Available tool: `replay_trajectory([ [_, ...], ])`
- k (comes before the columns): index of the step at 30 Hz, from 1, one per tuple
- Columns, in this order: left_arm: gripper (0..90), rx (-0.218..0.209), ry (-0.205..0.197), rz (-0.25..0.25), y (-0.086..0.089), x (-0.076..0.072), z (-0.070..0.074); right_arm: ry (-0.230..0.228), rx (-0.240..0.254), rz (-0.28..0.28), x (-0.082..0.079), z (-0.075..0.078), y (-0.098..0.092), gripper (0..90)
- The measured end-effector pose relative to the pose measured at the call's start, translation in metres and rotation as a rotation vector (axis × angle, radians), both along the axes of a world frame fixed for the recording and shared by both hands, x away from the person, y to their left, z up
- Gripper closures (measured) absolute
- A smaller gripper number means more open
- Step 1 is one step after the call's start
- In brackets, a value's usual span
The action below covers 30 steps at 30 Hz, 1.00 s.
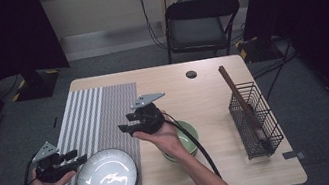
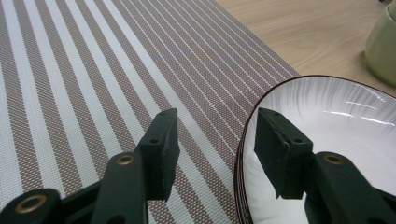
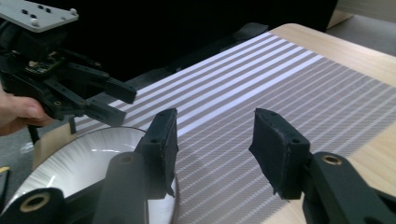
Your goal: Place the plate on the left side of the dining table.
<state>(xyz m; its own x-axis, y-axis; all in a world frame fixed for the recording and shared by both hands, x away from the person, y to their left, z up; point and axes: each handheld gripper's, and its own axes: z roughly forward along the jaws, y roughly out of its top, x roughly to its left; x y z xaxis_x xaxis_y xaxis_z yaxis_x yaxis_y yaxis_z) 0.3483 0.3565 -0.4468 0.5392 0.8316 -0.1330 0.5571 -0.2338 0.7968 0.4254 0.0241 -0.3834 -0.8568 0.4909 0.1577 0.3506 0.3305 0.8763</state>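
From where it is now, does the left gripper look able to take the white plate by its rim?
Probably yes. The left gripper has its jaws astride the rim of the white plate, one over the striped mat, one over the plate, with nothing else between them.

No text, label, brand, number or sign can be read anywhere in these views.
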Motion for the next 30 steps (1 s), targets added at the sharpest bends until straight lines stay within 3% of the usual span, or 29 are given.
replay_trajectory([
  [2, 52.9, -0.030, 0.005, 0.003, 0.001, 0.001, -0.001, 0.005, -0.004, 0.014, -0.001, -0.001, 0.007, 50.8],
  [9, 56.7, -0.066, 0.026, -0.004, 0.008, 0.000, -0.004, 0.010, -0.015, 0.067, -0.008, 0.004, 0.025, 51.1],
  [18, 58.9, -0.040, 0.027, -0.022, 0.004, -0.002, -0.008, 0.043, -0.033, 0.109, -0.012, -0.006, 0.052, 52.5],
  [23, 61.4, -0.024, 0.041, -0.033, 0.004, -0.002, -0.011, 0.076, -0.056, 0.121, -0.013, -0.025, 0.065, 53.3],
  [26, 66.5, -0.030, 0.041, -0.043, 0.002, -0.001, -0.012, 0.108, -0.075, 0.117, -0.011, -0.044, 0.069, 55.1],
  [30, 70.7, -0.042, 0.051, -0.060, 0.002, 0.000, -0.013, 0.121, -0.091, 0.108, -0.009, -0.056, 0.069, 57.3],
])
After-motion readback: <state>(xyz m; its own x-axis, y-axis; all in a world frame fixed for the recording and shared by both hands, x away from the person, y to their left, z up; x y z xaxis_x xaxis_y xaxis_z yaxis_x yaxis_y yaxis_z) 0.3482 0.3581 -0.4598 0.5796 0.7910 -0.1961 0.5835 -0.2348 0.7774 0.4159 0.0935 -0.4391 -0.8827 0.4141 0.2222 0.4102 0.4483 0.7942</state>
